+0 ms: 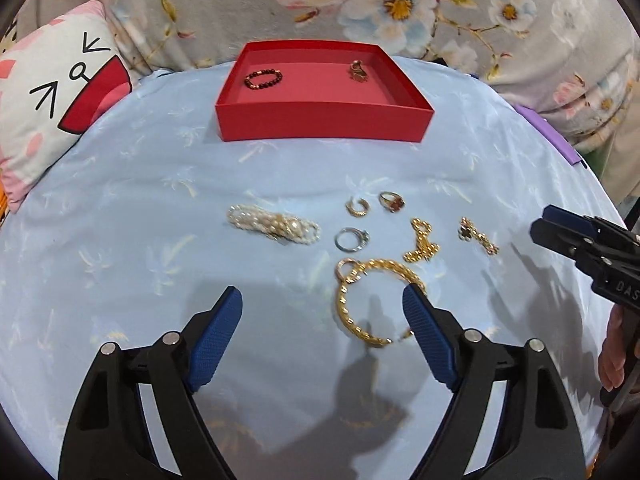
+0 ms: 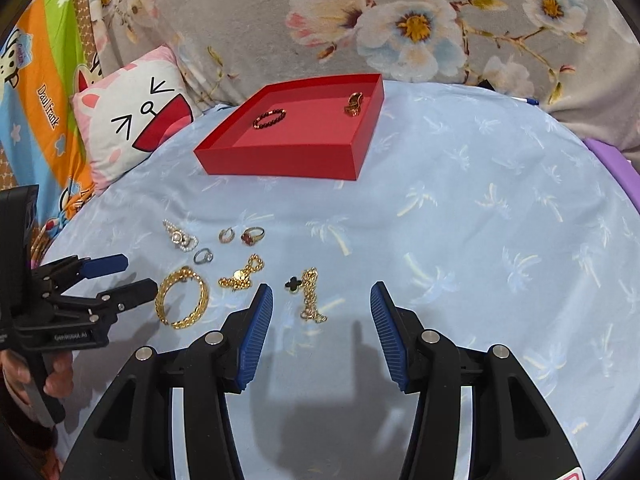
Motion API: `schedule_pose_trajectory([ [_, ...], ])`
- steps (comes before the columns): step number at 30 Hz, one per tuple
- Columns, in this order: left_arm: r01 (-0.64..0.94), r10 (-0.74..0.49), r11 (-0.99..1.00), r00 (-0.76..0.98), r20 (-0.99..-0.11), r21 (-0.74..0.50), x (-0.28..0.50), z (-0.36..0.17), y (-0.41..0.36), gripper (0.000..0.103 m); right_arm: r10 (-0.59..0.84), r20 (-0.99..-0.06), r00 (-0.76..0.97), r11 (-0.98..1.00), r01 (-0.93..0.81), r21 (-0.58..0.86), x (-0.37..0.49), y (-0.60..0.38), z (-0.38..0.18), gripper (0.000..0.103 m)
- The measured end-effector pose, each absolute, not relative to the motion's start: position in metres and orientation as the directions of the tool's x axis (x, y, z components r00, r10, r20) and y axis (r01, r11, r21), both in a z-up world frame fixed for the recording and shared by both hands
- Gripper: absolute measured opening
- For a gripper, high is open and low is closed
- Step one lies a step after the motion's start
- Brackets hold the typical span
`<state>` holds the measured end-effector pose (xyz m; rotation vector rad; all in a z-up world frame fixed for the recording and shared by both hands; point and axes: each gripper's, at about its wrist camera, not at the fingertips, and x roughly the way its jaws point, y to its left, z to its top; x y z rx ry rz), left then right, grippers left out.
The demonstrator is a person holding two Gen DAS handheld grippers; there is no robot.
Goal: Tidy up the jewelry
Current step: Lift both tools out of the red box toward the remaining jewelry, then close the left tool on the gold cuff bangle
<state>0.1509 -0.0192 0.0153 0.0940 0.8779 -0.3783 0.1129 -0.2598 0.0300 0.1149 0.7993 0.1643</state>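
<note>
A red box [image 1: 324, 122] [image 2: 280, 162] stands at the far side of the blue cloth and holds a dark bead bracelet [image 1: 263, 79] [image 2: 269, 118] and a gold piece [image 1: 357, 70] [image 2: 353, 104]. Several pieces lie loose on the cloth: a pearl bracelet [image 1: 272, 229] [image 2: 180, 236], rings [image 1: 352, 238] [image 2: 252, 235], a gold twisted bangle [image 1: 374, 300] [image 2: 182, 297], a gold chain [image 1: 422, 240] [image 2: 242, 274] and a clover chain [image 1: 478, 236] [image 2: 308, 294]. My left gripper [image 1: 322, 306] [image 2: 128, 274] is open above the bangle. My right gripper [image 2: 322, 294] [image 1: 540, 222] is open, just behind the clover chain.
A cat-face pillow [image 1: 52, 112] [image 2: 132, 128] lies at the left edge of the cloth. Floral fabric [image 1: 440, 4] rises behind the box. A purple edge [image 1: 548, 132] shows at the right.
</note>
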Motion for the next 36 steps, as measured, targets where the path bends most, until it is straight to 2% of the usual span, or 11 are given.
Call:
schedule_pose_trajectory([
  [7,0.372,-0.284,0.926,0.577,-0.766,-0.063,0.147,0.004,-0.031,0.07,0.188,-0.713,0.675,0.982,-0.122,0.143,0.114,-0.25,0.022,0.05],
  [10,0.387,-0.31,0.918,0.572,-0.759,-0.084,0.143,0.008,-0.034,0.071,0.189,-0.712,0.676,0.982,-0.123,0.144,0.114,-0.25,0.022,0.05],
  [13,0.403,-0.304,0.914,0.595,-0.744,-0.051,0.138,0.011,-0.044,0.08,0.198,-0.707,0.679,0.98,-0.121,0.158,0.114,-0.251,0.024,0.05],
  [18,0.42,-0.272,0.908,0.602,-0.751,0.008,0.138,0.006,-0.063,0.08,0.199,-0.705,0.681,0.98,-0.117,0.163,0.114,-0.252,0.025,0.055],
  [24,0.419,-0.238,0.908,0.58,-0.779,0.034,0.143,-0.008,-0.066,0.057,0.196,-0.705,0.681,0.98,-0.12,0.156,0.114,-0.251,0.024,0.055],
  [31,0.43,-0.272,0.903,0.579,-0.768,0.004,0.139,-0.003,-0.06,0.056,0.191,-0.711,0.676,0.981,-0.127,0.143,0.115,-0.248,0.021,0.055],
  [36,0.407,-0.307,0.912,0.615,-0.726,-0.041,0.136,0.017,-0.04,0.057,0.201,-0.708,0.677,0.98,-0.141,0.143,0.117,-0.244,0.018,0.055],
])
